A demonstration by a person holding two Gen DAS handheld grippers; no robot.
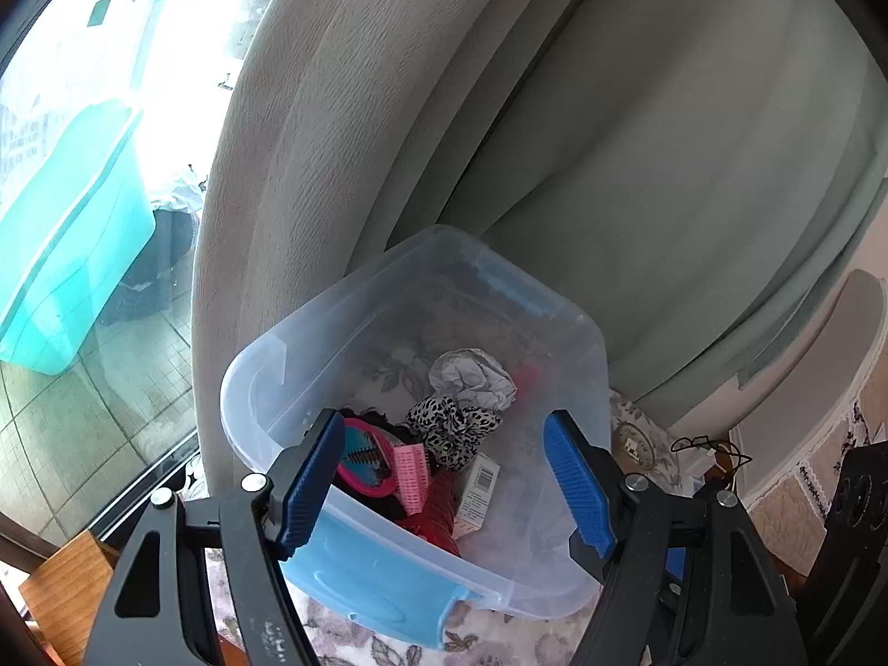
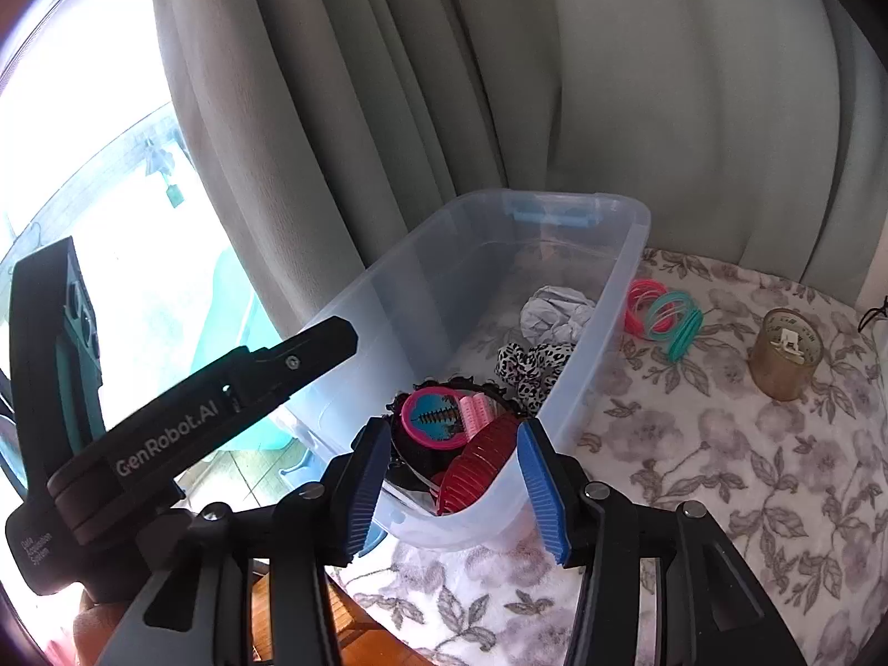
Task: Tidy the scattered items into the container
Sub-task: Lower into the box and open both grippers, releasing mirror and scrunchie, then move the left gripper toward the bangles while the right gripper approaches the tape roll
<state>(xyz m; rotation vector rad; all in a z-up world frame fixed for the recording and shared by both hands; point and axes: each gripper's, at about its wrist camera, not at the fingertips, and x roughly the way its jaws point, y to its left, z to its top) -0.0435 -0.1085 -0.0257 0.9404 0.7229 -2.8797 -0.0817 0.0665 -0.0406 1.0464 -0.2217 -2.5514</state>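
Note:
A clear plastic bin with blue handles stands on a floral cloth. Inside lie crumpled paper, a leopard scrunchie, a pink round brush, a pink roller, a red comb clip and a small white box. My left gripper is open and empty above the bin's near end. My right gripper is open and empty, its fingers either side of the bin's near corner. A pink and teal coil lies outside the bin on the cloth.
A tape roll stands on the floral cloth to the right. Grey curtains hang behind the bin. A teal tub sits beyond the window. The left gripper's body shows at left in the right wrist view.

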